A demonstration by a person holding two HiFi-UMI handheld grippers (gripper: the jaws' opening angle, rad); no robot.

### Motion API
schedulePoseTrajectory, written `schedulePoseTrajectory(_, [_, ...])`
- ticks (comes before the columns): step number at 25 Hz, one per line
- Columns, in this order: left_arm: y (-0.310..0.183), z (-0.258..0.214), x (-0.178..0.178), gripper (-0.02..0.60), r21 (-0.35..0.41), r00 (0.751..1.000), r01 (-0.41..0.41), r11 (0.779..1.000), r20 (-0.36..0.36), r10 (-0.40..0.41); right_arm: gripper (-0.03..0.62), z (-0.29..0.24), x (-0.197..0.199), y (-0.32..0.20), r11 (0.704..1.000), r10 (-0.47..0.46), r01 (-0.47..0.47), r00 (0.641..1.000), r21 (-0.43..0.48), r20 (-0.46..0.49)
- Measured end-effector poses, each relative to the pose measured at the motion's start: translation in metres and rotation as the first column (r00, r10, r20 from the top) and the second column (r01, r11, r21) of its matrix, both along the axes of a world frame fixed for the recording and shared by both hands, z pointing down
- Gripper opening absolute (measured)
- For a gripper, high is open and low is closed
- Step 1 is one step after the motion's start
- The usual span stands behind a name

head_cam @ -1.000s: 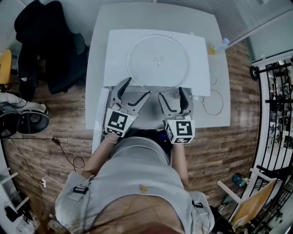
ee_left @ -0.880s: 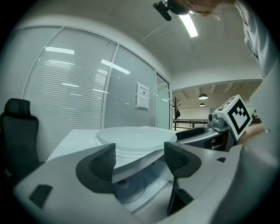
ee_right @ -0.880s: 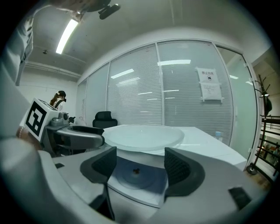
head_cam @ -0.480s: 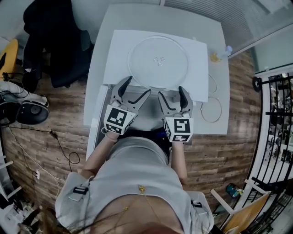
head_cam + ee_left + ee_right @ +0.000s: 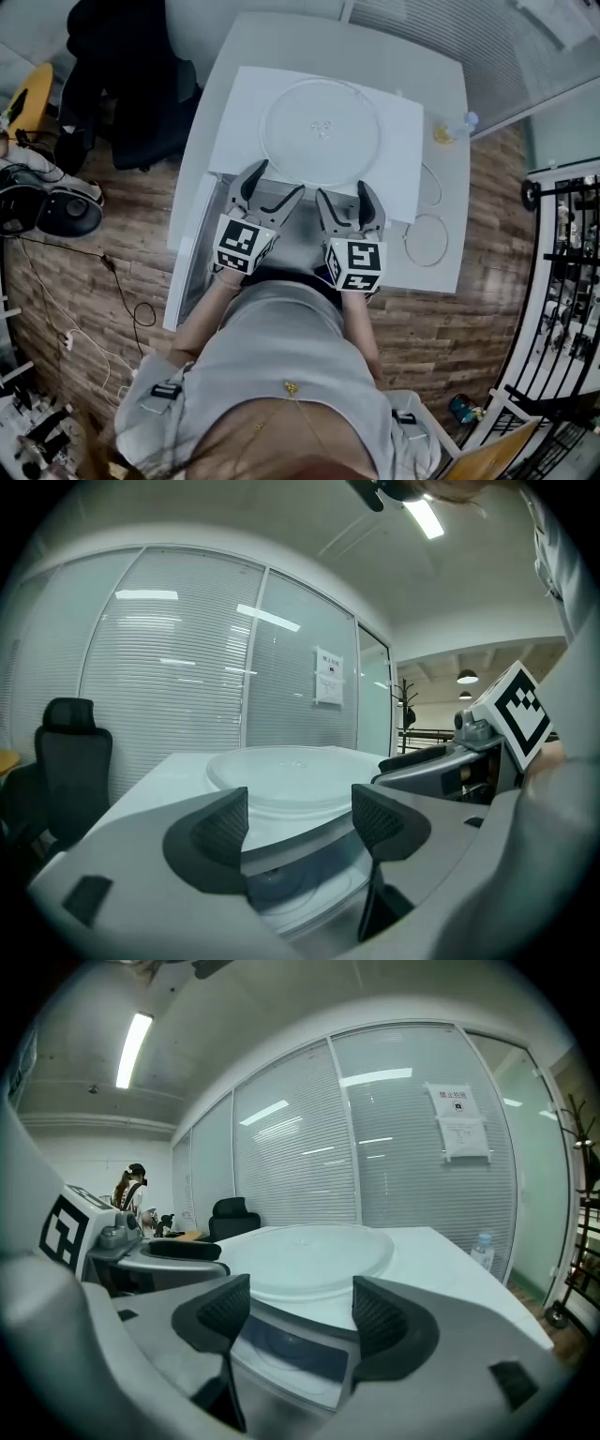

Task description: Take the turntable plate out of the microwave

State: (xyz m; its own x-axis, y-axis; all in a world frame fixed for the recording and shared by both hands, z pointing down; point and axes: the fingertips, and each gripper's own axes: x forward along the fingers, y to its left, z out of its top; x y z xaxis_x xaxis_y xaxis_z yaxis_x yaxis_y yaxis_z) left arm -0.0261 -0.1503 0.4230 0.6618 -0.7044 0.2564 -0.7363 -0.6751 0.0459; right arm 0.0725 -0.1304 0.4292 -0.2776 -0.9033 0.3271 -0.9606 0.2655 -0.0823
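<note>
Glass, clear and round, the turntable plate (image 5: 321, 129) lies flat on top of the white microwave (image 5: 405, 169) (already outside the cavity). Both claws hover just in front of the microwave, near the plate's front edge: the left gripper (image 5: 278, 180) and right gripper (image 5: 344, 191) each hold their 2 jaws wide apart, gripping nothing.

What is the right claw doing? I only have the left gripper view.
Observer: The right claw is open and empty, facing the turntable plate.
Operator: Anything beside the microwave on that side?
Observer: A thin ring lies flat on the table, right of the microwave.
Operator: Anything else over there?
Observer: A small bottle stands near the table's right edge, farther back.
</note>
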Motion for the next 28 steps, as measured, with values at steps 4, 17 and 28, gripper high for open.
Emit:
schedulePoseTrajectory(4, [-0.003,0.002,0.0,0.342,-0.006,1.0,0.019,1.0,-0.008,-0.019,0.325,0.0,-0.002,-0.004,1.0,0.003,-0.003,1.0,-0.005,0.011])
schedulePoseTrajectory(17, [0.004,-0.003,0.007,0.342,0.006,1.0,0.002,1.0,-0.014,-0.002,0.325,-0.008,-0.005,0.003,0.998,-0.054,0.054,0.998,0.015,-0.038])
schedulePoseTrajectory(28, [0.023,-0.011,0.018,0.341,0.006,0.999,-0.04,0.999,-0.032,0.04,0.324,-0.014,-0.002,0.016,0.994,-0.1,0.102,0.993,0.033,-0.056])
